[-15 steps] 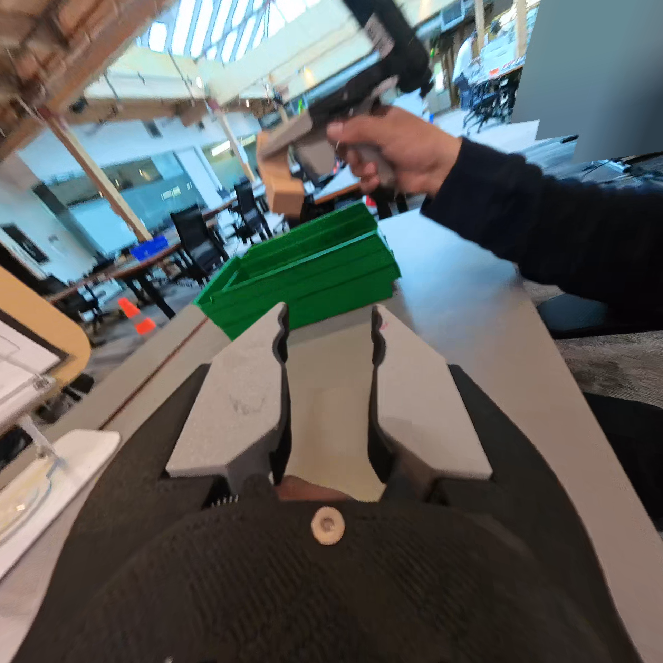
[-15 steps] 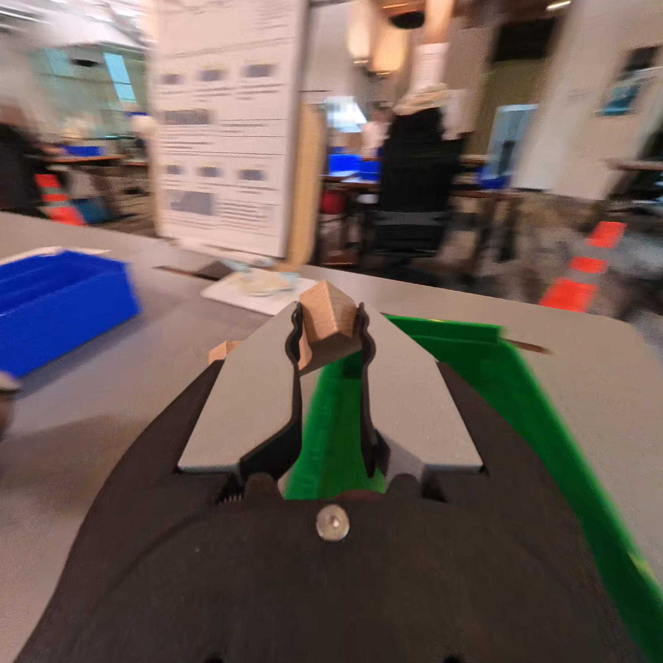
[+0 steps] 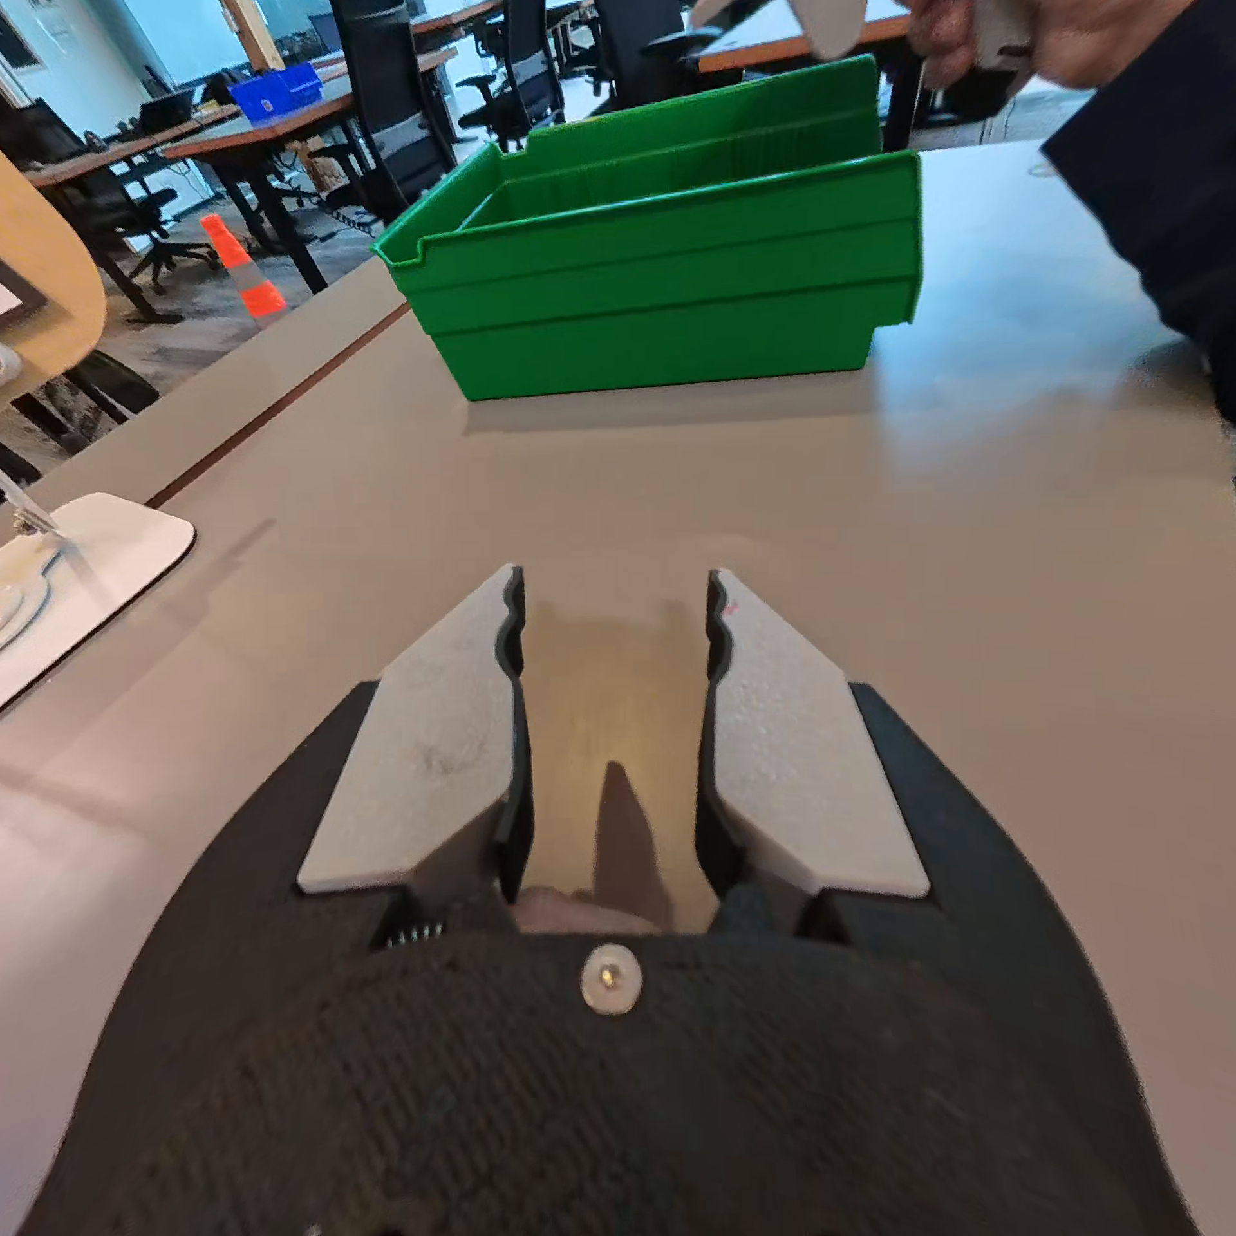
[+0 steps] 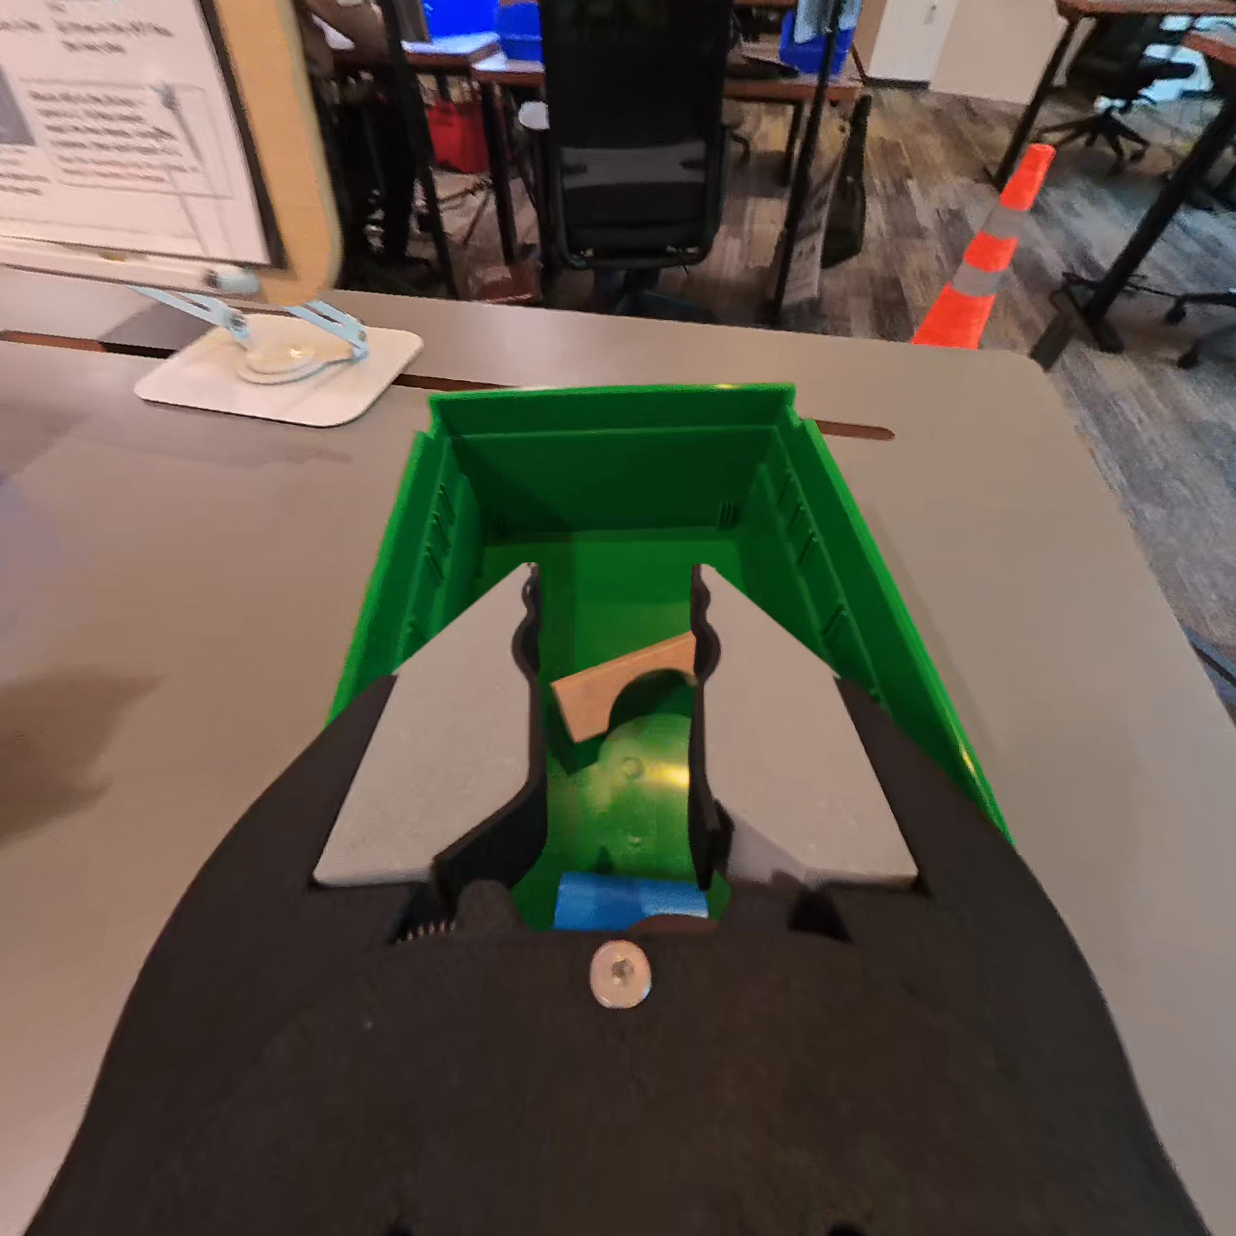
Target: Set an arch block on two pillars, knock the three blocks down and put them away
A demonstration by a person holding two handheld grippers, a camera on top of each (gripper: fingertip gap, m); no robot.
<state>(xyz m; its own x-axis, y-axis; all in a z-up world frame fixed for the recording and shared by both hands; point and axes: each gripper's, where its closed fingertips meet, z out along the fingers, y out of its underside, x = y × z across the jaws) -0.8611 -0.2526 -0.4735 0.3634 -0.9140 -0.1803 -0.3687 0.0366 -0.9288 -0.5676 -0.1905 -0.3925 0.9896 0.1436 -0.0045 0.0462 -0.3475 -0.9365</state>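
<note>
The bin (image 4: 829, 535) stands on the desk (image 3: 869, 535), ahead of the left tool (image 3: 615, 588). The right tool (image 4: 612, 575) hangs above it. The arch block (image 4: 602, 695) is inside the bin. A stand base (image 4: 281, 374) sits behind-left.

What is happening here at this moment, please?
A person holds a two-finger gripper in each hand at a grey table. The right gripper is open above a green bin, and a wooden arch block is inside the bin, no longer gripped. A blue thing also shows at the bin's near end. The left gripper is open and empty, low over the bare table.
</note>
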